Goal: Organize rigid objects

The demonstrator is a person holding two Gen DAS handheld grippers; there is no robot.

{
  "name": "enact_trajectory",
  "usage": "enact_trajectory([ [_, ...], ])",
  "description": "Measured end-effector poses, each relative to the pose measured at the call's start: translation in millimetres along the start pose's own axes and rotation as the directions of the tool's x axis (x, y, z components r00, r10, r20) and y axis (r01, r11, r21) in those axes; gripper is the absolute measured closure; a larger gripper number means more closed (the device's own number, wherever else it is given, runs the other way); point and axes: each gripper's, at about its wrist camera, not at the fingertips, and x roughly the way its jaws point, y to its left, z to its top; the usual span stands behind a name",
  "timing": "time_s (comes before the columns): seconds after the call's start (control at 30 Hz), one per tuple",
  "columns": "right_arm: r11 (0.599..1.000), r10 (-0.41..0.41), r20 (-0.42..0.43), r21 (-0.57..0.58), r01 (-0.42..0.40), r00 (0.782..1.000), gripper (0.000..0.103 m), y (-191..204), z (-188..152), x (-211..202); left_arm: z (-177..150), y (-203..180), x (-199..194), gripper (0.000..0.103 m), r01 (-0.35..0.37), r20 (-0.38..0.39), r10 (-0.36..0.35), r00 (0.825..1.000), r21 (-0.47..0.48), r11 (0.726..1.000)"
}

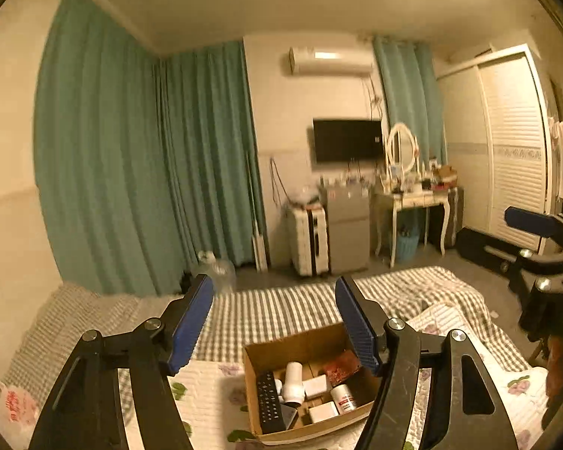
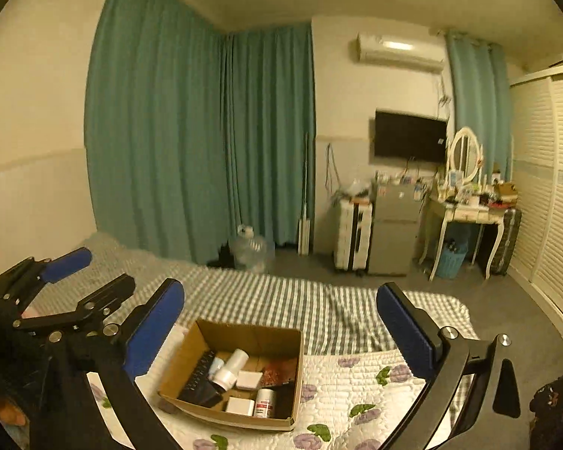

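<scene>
Above the cardboard box (image 2: 191,348), both empty jaws spread.

Brown open cardboard box (image 2: 191,345) below and between blue-padded black tongs (image 2: 281,330). Inside: black button-covered remote (image 1: 269,401), white plastic bottle (image 2: 231,369), red-labelled white jar (image 2: 265,403), red patterned packet (image 1: 342,367). Beneath, white quilt with purple flowers and green leaves (image 2: 356,393); beyond the tips, grey-and-white checked blanket (image 2: 274,303), teal curtains (image 2: 157,131).
</scene>
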Motion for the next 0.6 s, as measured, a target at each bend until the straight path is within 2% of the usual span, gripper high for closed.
enact_trajectory([
  [0.13,1.000,-0.029,0.075,-0.002,0.029,0.997,0.000,3.6,-0.1,-45.7,-7.9,1.7,-30.2,0.031,-0.020,0.041,0.020,0.999,-0.009,1.000],
  [0.23,0.999,-0.044,0.084,-0.001,0.045,0.995,0.000,6.3,-16.5,-67.8,-22.1,3.4,-45.3,0.030,-0.008,0.066,0.011,0.998,-0.055,0.998],
  [0.33,1.000,-0.020,0.089,0.018,0.018,0.996,0.000,7.2,-35.3,-79.3,-41.3,0.7,-54.7,0.030,-0.019,0.082,0.024,0.996,-0.062,0.998],
  [0.4,0.999,0.003,0.123,0.039,-0.008,0.992,0.000,8.1,-53.7,-88.8,-57.6,-4.2,-60.1,0.030,-0.040,0.073,0.044,0.996,-0.062,0.997],
  [0.5,0.998,-0.006,0.139,0.065,-0.003,0.990,0.000,9.6,-79.6,-91.1,-85.3,-2.3,-62.6,0.030,-0.067,0.038,0.071,0.997,-0.077,0.995],
  [0.6,0.996,-0.047,0.146,0.076,0.036,0.988,0.000,14.1,-110.6,-86.9,-113.9,-1.1,-59.3,0.030,-0.072,0.004,0.072,0.997,-0.081,0.994],
])
